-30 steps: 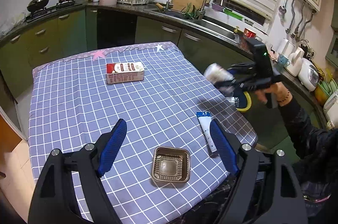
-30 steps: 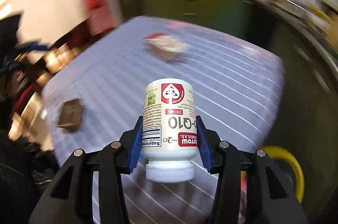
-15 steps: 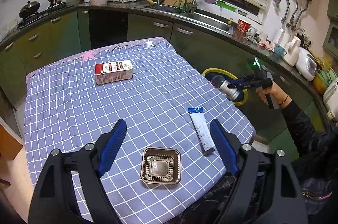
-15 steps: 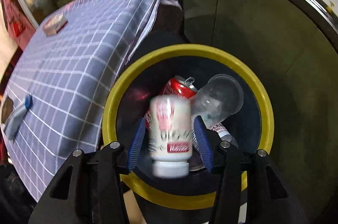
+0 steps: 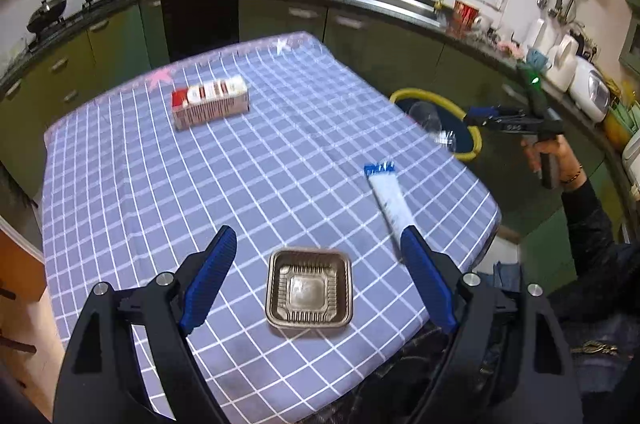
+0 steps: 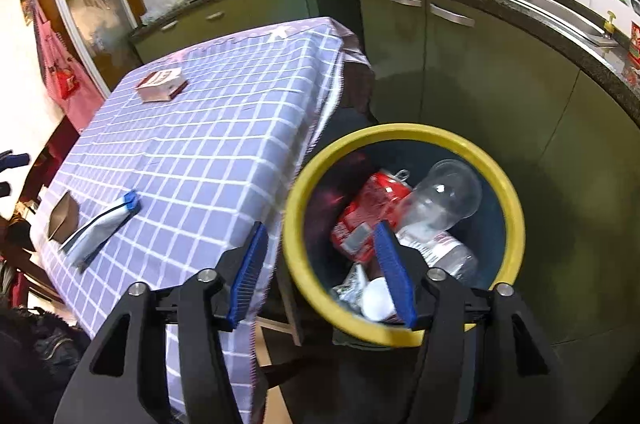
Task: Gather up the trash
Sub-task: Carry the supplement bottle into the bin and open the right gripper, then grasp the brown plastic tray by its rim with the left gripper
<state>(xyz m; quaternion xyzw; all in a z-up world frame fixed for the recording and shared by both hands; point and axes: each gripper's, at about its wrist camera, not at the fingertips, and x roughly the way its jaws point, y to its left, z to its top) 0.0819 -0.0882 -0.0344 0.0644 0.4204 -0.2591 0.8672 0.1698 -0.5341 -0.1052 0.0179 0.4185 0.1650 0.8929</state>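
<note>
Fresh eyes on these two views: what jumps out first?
The yellow-rimmed bin beside the table, holding a red can, a clear bottle and other trash. Next, the blue checked tablecloth with three pieces left: a brown tray nearest the open left gripper, a white tube toward the bin side, a red-and-white box at the far end. The right gripper is empty, jaws opening.

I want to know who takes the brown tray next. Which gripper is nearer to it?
Left. The left gripper hangs open just over the brown tray; the right gripper, jaws opening and empty, is off the table's side by the bin.
</note>
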